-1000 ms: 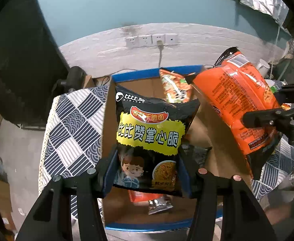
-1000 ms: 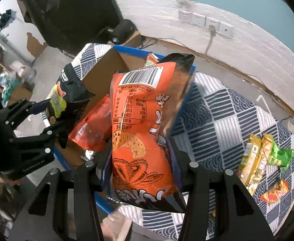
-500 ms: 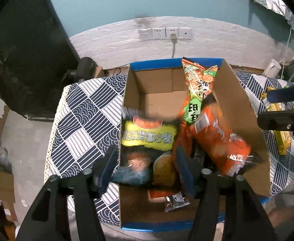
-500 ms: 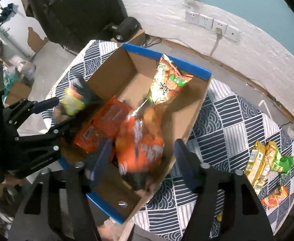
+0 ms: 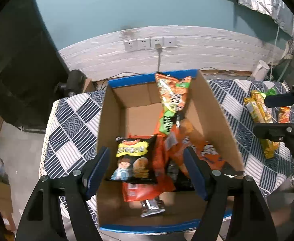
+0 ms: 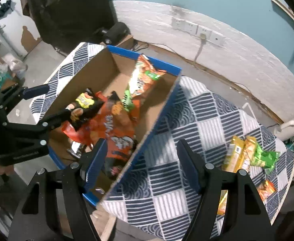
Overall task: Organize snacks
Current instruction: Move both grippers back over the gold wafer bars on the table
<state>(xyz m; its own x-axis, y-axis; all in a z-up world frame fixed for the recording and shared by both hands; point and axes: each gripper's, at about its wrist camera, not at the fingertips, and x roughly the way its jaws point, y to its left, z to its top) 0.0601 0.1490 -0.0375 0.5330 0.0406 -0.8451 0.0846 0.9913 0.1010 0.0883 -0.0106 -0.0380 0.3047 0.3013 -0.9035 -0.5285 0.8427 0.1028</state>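
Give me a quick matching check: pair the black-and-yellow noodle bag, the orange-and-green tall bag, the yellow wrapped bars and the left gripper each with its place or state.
Things:
1. black-and-yellow noodle bag
2. orange-and-green tall bag
3. yellow wrapped bars
4. left gripper

Places or states:
A. on the checked cloth, outside the box
B. open, holding nothing
C. leaning against the cardboard box's far wall
D. lying on the pile in the box

Pairs: 1-D, 2-C, 3-A, 4-B

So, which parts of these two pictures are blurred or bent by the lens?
Left wrist view: the orange bag is smeared by motion, the black bag fairly sharp, the white wall band bows. Right wrist view: the box edge is soft, corners vignette dark.
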